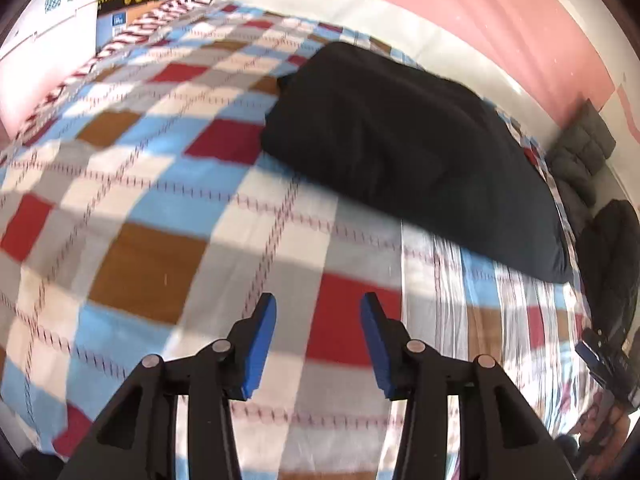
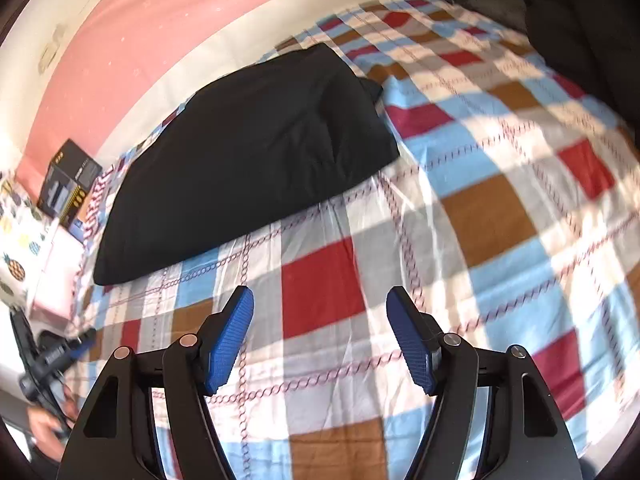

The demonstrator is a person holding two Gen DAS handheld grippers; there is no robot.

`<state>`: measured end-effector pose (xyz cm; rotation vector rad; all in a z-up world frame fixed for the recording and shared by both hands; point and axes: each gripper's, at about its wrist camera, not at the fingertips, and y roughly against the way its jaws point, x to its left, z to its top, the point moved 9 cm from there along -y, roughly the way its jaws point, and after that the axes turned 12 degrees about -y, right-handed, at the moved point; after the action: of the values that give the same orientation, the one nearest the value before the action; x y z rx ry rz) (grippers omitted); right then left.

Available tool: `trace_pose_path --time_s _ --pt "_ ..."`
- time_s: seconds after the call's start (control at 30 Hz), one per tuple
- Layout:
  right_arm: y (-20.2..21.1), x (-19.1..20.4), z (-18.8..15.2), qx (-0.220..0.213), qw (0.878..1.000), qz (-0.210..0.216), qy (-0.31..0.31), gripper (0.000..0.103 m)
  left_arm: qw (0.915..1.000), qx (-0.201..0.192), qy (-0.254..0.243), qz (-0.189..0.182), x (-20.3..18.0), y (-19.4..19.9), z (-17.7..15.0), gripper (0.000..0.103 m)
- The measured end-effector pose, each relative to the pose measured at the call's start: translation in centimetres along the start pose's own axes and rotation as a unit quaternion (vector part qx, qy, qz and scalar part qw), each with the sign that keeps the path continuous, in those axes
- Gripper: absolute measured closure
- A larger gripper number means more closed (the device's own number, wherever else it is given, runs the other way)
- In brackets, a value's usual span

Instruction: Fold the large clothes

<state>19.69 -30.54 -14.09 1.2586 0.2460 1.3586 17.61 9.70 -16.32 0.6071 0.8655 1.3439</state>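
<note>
Blue-padded fingers [image 1: 264,344] of the left gripper [image 1: 318,344] are seen parted and empty above a checked bedsheet [image 1: 152,208], a folded black garment [image 1: 400,140] lying beyond near the wall; in the right view, the right gripper [image 2: 320,336] is spread wider, nothing held, the garment ahead-left

Bright sunlight stripes the checked bedspread [image 1: 160,200] with shadow bands; motion blur, strong fisheye bending at edges.
</note>
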Motion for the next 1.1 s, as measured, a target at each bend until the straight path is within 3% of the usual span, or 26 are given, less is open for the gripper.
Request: trace_pose_path --time_s 0.23,0.3,0.7,0.93,1.1 --pt "-1.0 0.0 0.3 0.012 0.999 0.024 -0.032 0.031 0.9997 0.008 0.02 -0.008 0.9 -0.3 -0.6 0.051" --pt "-1.7 -0.1 1.0 0.014 0.998 0.031 -0.044 0.027 0.9994 0.002 0.032 -0.01 1.6 -0.6 0.2 0.048" --pt "-5.9 -1.5 6.4 0.023 0.988 0.081 -0.133 0.026 0.9905 -0.017 0.118 -0.069 4.9 -6.0 7.1 0.039" --pt "-6.3 -3.0 10.3 0.003 0.991 0.065 -0.115 0.026 0.9893 -0.053 0.124 -0.056 8.2 -6.1 11.6 0.034" --pt "-8.4 -3.3 12.4 0.017 0.995 0.058 -0.083 0.026 0.9916 -0.039 0.105 -0.064 8.9 -8.8 14.6 0.031"
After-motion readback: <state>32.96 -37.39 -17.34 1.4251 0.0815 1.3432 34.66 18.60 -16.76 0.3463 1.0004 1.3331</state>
